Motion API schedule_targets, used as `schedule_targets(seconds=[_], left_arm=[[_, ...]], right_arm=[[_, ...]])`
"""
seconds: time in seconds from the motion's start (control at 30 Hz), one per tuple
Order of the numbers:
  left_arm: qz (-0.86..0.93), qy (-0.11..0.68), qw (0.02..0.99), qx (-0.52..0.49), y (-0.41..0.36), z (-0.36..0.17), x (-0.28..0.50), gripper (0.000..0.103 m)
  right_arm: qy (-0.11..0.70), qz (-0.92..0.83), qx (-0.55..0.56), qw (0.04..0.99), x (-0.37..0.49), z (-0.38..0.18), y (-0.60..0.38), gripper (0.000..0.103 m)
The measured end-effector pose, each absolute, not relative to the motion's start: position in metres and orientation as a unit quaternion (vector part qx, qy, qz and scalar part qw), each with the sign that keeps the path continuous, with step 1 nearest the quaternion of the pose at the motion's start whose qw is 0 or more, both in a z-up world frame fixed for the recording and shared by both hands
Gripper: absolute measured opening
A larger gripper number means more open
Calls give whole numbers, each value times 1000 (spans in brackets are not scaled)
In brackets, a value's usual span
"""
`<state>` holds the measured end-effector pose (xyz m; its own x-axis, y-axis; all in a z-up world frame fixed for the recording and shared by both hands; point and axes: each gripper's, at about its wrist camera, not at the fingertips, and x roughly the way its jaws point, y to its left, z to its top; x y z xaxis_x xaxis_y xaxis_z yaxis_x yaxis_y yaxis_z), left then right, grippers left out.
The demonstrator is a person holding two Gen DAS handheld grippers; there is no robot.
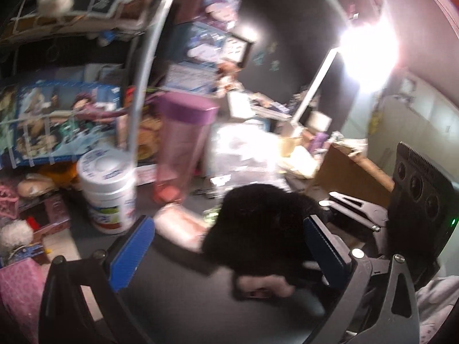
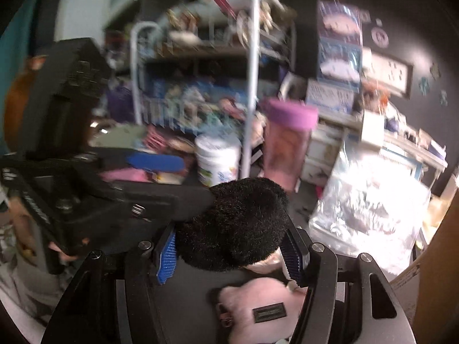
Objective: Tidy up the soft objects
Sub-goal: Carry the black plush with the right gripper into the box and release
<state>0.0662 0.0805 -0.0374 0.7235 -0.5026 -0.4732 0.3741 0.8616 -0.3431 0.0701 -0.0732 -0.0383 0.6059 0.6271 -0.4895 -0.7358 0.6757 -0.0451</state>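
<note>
Gripping a plush toy point(image 2: 241, 223) between blue ribbed fingers point(image 2: 165, 253), right gripper point(image 2: 229, 253) closed in on its black fuzzy upper part, pads pressed against both flanks. Short dense black pile on the rounded top, pale pink fur below with a small dark rectangular label, hanging down toward the camera. Held up above the dark grey worktop point(image 1: 183, 295), near the front edge of the clutter.

Left gripper point(image 1: 229, 246) spread wide, blue pads point(image 1: 130, 253) well apart, clamped on nothing; same toy point(image 1: 258, 229) seen lying between them, against the right-side pad, black mass above and a pink bit underneath. Contact with the left-side pad not made.

Behind, standing upright on the worktop: tall translucent pink tumbler point(image 1: 180, 149) with an opaque purple lid, and just beside it a squat white plastic tub point(image 1: 109, 192) with a printed label and a flat round lid. Crinkled clear plastic bag point(image 2: 370, 212) to the right, glaring under strong light. White wire rack point(image 2: 252, 86) rising behind, shelves packed with colourful illustrated boxes. Bright desk lamp point(image 1: 370, 40) flaring against a dark wall. Much of both views smeared by motion blur.
</note>
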Motion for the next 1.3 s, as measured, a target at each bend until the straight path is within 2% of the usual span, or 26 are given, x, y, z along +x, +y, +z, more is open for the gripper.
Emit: schedule_targets(seconds=[0.33, 0.53, 0.77, 1.03, 1.3], left_arm=[[-313, 256, 911, -83, 19, 9, 31, 101], [-328, 234, 915, -31, -36, 34, 16, 86], [-345, 225, 911, 27, -104, 51, 16, 83], [-368, 236, 896, 77, -178, 56, 35, 83], [-365, 279, 882, 106, -226, 41, 67, 83]], right_arm=[[125, 404, -110, 899, 15, -4, -120, 57], [97, 378, -97, 916, 1, 6, -166, 57], [79, 338, -66, 935, -6, 13, -229, 57], [80, 294, -46, 951, 0, 12, -289, 57], [129, 270, -35, 954, 30, -1, -327, 58]])
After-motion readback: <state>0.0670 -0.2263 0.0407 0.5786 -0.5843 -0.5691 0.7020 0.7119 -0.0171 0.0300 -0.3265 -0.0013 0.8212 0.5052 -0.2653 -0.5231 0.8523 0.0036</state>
